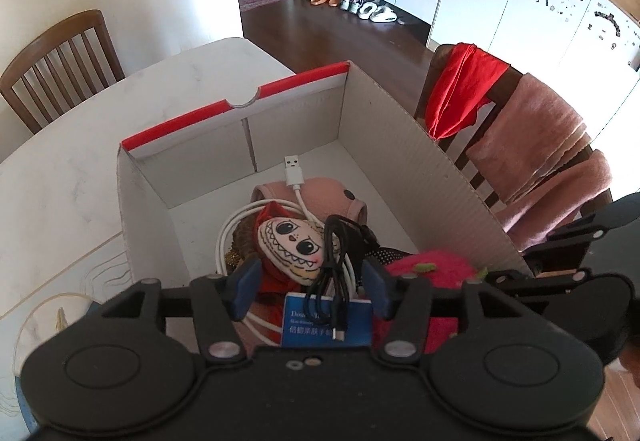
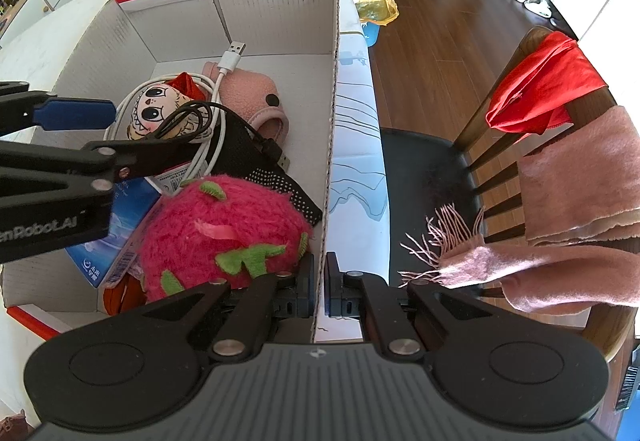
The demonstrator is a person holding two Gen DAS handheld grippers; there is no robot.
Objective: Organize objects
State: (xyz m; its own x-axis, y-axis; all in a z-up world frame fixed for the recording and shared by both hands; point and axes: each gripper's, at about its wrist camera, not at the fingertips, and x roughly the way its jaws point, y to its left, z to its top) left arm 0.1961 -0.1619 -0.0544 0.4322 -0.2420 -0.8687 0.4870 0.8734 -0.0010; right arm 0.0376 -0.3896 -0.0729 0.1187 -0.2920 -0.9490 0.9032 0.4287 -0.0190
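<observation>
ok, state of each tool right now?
Left tool: open, empty, poised over the black cable.
Right tool: shut on the box wall.

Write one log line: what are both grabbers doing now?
left gripper: open over black cable | right gripper: shut on box wall | box: toys inside

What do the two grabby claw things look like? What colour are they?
Each hand-held gripper is matte black plastic with two big round discs at the base and silver rivets on jointed linkage bars. The left hand-held gripper has blue finger pads. The right hand-held gripper has dark fingers. White lettering marks the left one's side.
</observation>
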